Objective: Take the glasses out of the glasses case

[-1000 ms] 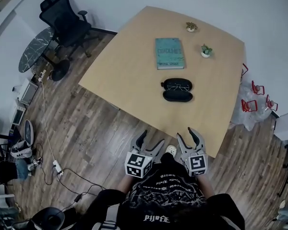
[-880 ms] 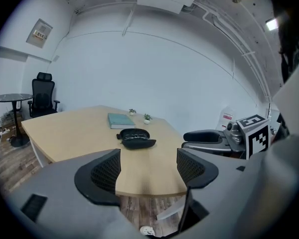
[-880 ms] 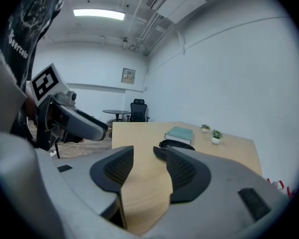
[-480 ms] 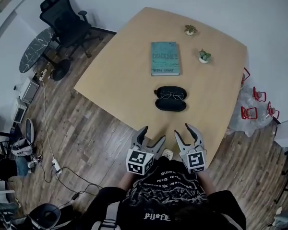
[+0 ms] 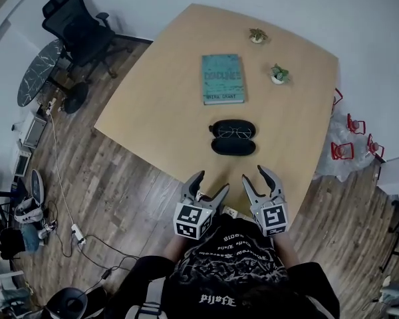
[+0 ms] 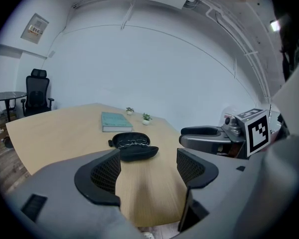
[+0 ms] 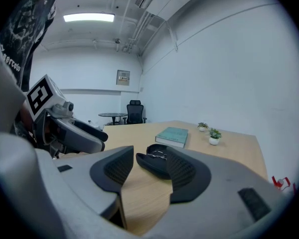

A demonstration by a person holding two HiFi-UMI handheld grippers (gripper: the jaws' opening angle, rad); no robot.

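Note:
A black glasses case (image 5: 233, 137) lies open on the wooden table (image 5: 159, 105), with thin wire-framed glasses (image 5: 234, 132) in its far half. The case (image 6: 133, 146) and glasses (image 6: 132, 143) also show in the left gripper view, and the case (image 7: 153, 165) shows in the right gripper view, partly behind a jaw. My left gripper (image 5: 209, 190) and right gripper (image 5: 260, 179) hang side by side at the table's near edge, short of the case. Both stand open with nothing between their jaws.
A teal book (image 5: 221, 78) lies beyond the case, with two small potted plants (image 5: 278, 74) (image 5: 257, 36) further back. A black office chair (image 5: 76, 25) and a round dark side table (image 5: 34, 72) stand at the left. Red objects (image 5: 349, 138) sit on the floor at the right.
Both grippers have come forward to the table's near edge, closer to the case. Their jaws stay equally wide. The case and glasses have not moved on the table.

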